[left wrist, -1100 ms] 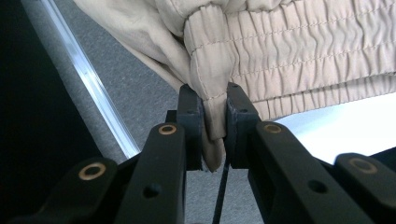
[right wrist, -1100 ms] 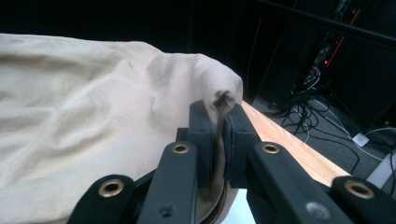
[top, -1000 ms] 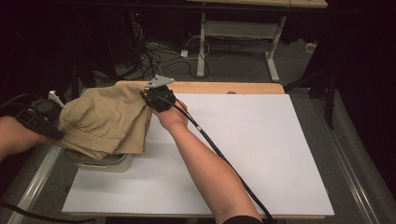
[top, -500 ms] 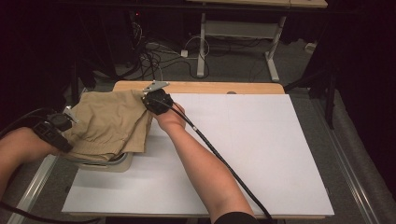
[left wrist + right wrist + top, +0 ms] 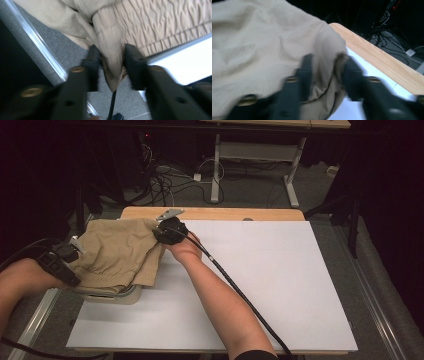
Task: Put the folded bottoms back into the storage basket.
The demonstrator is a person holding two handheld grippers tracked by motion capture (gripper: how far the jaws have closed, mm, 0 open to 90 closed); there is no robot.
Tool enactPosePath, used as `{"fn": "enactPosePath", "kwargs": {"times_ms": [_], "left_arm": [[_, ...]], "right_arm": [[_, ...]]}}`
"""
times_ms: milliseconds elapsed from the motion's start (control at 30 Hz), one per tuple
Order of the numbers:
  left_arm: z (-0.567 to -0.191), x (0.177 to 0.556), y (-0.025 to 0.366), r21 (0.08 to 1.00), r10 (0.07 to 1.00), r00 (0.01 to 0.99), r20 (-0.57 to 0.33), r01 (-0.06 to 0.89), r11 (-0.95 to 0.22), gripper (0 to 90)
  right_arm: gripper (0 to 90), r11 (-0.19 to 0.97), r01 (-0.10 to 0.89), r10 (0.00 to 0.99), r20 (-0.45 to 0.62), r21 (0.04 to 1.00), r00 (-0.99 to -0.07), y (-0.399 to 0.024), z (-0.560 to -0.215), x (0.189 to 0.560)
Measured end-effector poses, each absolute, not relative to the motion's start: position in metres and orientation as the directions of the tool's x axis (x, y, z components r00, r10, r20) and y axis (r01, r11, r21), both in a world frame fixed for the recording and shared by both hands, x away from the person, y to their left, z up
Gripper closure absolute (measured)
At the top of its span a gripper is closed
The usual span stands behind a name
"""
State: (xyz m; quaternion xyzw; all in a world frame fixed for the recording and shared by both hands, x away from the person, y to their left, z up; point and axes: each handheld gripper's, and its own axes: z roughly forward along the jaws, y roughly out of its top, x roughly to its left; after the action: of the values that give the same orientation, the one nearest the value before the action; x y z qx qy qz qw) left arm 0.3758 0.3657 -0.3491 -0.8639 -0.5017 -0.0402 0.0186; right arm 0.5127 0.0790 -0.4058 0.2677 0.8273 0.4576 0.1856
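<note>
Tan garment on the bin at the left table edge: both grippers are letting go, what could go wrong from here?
The tan garment lies draped over the bin at the table's left edge, partly hanging past it, so it may slide off. Both jaws have just been opening with cloth between them: a fold sits in the left gripper and the right gripper, so pulling away could snag and drag it.
</note>
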Motion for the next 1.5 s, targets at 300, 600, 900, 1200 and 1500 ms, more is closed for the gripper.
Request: {"fn": "enactPosePath", "kwargs": {"times_ms": [300,600,900,1200,1500], "left_arm": [[-0.333,0.384,0.361,0.175,0.877,0.473,0.083,0.86,-0.48,39.8],[-0.334,0.392,0.359,0.289,0.869,0.48,0.122,0.82,-0.493,76.1],[-0.364,0.401,0.357,0.246,0.865,0.49,0.111,0.829,-0.502,82.2],[-0.392,0.405,0.353,0.173,0.858,0.502,0.108,0.84,-0.514,82.7],[-0.405,0.406,0.344,0.143,0.85,0.51,0.131,0.839,-0.526,82.5]], "right_arm": [[15.9,0.348,0.248,0.585,-0.003,0.904,-0.811,0.044,-0.385,0.494],[0.3,0.336,0.24,0.607,-0.015,0.911,-0.794,-0.007,-0.395,0.458],[0.3,0.322,0.229,0.629,-0.027,0.919,-0.777,-0.061,-0.411,0.41],[0.3,0.337,0.232,0.655,-0.05,0.912,-0.754,-0.108,-0.429,0.365],[0.3,0.332,0.257,0.707,-0.059,0.908,-0.705,-0.15,-0.444,0.34]]}}
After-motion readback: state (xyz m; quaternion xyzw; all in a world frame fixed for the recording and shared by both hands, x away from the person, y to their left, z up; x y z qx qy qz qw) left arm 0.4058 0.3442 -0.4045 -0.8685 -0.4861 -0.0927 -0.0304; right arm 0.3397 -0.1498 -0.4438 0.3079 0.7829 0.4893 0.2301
